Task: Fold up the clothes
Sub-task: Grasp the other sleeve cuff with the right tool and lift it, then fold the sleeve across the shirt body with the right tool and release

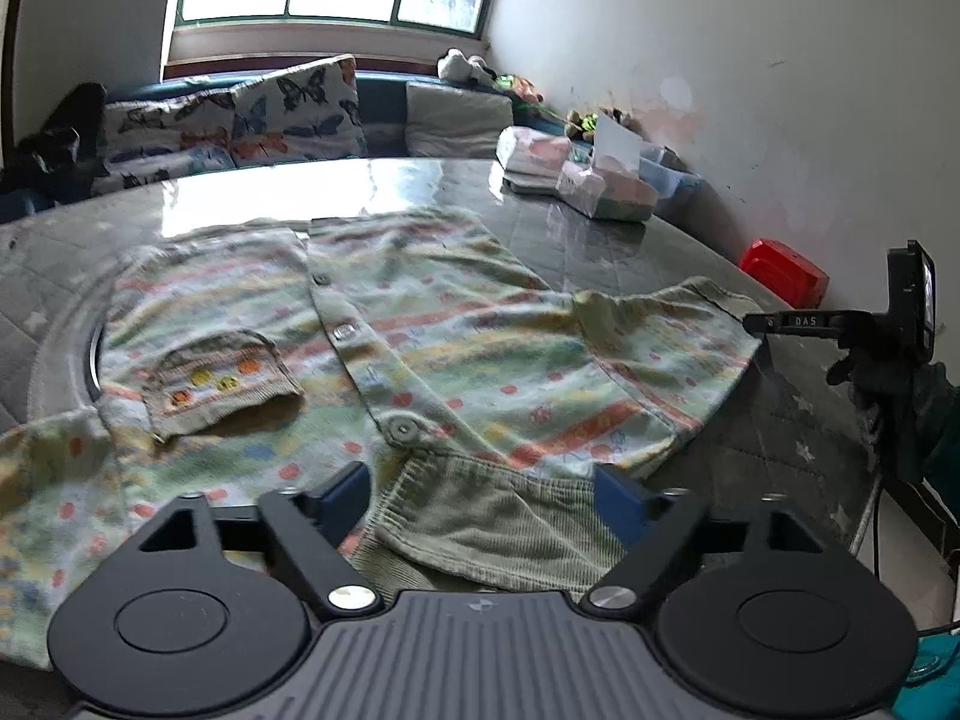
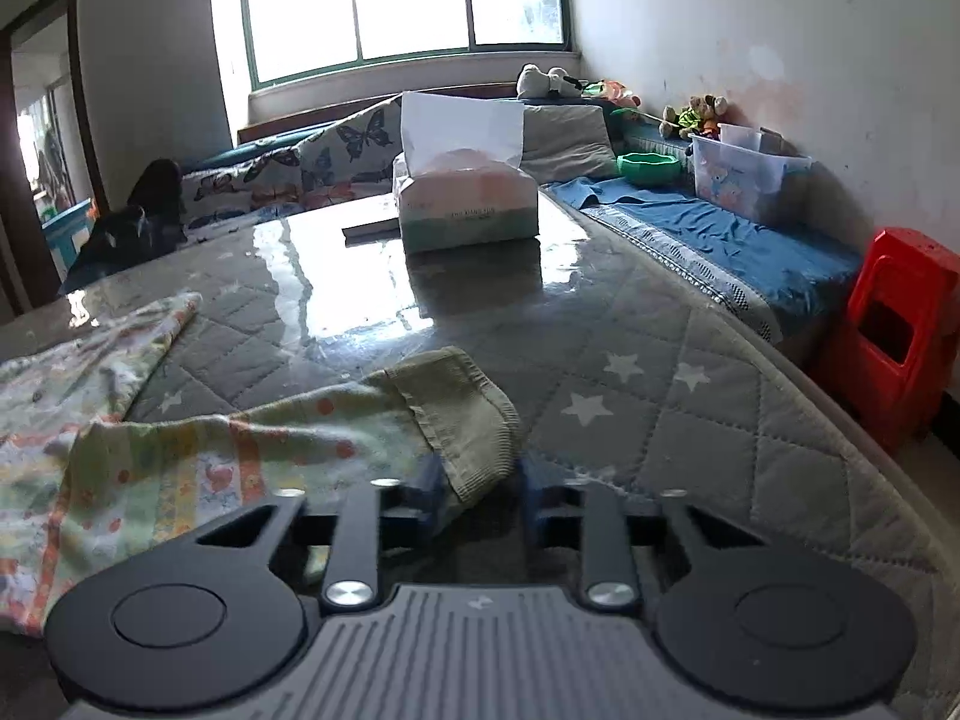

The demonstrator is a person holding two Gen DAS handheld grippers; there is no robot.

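The left gripper (image 1: 480, 501) has its blue jaws spread wide, with the ribbed green collar (image 1: 498, 525) of the cardigan (image 1: 384, 348) lying between them; neither pad visibly presses on it. The right gripper (image 2: 480, 495) has its jaws drawn close on either side of the ribbed sleeve cuff (image 2: 465, 414), though whether they actually pinch it I cannot tell. The cardigan, pale green with coloured stripes and small motifs, lies spread flat and buttoned, a small pocket (image 1: 225, 381) on its front. It rests on a grey quilted table cover (image 2: 660, 396) printed with white stars, under a glossy clear sheet reflecting the window (image 2: 402, 0). Farther back stand a tissue box (image 2: 468, 204), butterfly-print cushions (image 1: 282, 114) and a blue-covered bench (image 2: 708, 228) holding a clear plastic bin (image 2: 741, 177) and plush toys (image 2: 696, 111). A red stool (image 2: 900, 324) stands by the white wall.
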